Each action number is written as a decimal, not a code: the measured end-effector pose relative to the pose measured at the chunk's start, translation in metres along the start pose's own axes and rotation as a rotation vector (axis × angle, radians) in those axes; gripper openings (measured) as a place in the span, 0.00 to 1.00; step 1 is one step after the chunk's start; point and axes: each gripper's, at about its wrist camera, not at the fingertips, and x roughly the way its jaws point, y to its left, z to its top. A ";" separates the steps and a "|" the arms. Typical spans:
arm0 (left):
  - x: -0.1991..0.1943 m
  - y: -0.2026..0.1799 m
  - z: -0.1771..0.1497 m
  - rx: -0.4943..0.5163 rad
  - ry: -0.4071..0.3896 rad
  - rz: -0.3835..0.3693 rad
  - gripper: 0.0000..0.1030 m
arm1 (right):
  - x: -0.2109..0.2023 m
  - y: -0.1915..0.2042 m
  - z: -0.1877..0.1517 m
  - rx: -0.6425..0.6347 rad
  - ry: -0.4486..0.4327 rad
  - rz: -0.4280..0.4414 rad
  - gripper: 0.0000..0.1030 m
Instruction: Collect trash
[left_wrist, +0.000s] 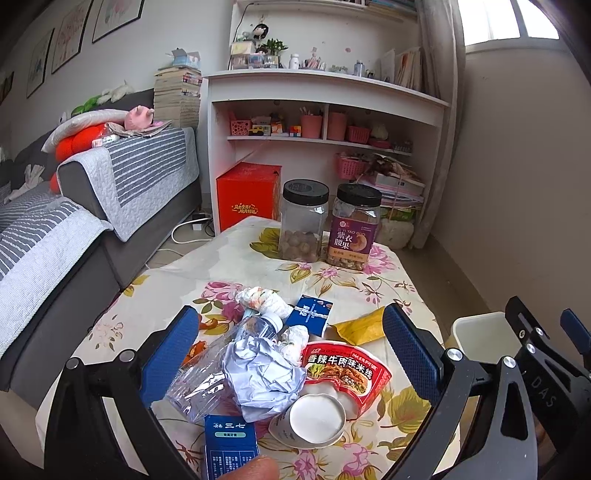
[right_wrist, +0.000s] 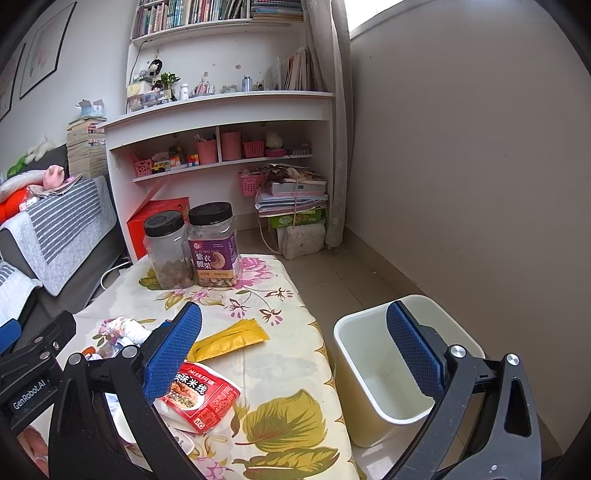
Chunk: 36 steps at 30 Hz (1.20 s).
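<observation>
Counting two black-lidded jars (left_wrist: 330, 221), two blue boxes (left_wrist: 309, 314); both claws (left_wrist: 291, 354) (right_wrist: 295, 347) spread apart, empty. Only right view shows the bin's (right_wrist: 373, 354) bare inside.

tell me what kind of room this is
Probably a home living room: a grey sofa with striped throws, a white bookshelf of books and trinkets, and a low table under a floral cloth.

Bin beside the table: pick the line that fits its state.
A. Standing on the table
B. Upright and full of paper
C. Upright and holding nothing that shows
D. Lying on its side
C. In the right wrist view the bin stands upright on the floor next to the table, and its inner walls and bottom show bare; the trash still lies on the tabletop.
</observation>
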 end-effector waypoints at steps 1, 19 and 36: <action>0.000 0.000 0.000 -0.001 0.001 -0.001 0.94 | 0.000 0.000 0.000 0.000 0.000 0.001 0.93; 0.004 0.000 -0.002 -0.005 0.002 0.001 0.94 | -0.003 0.001 0.002 -0.007 0.010 0.017 0.93; 0.003 0.001 -0.003 -0.004 0.003 0.002 0.94 | -0.006 0.003 0.003 -0.016 0.012 0.023 0.93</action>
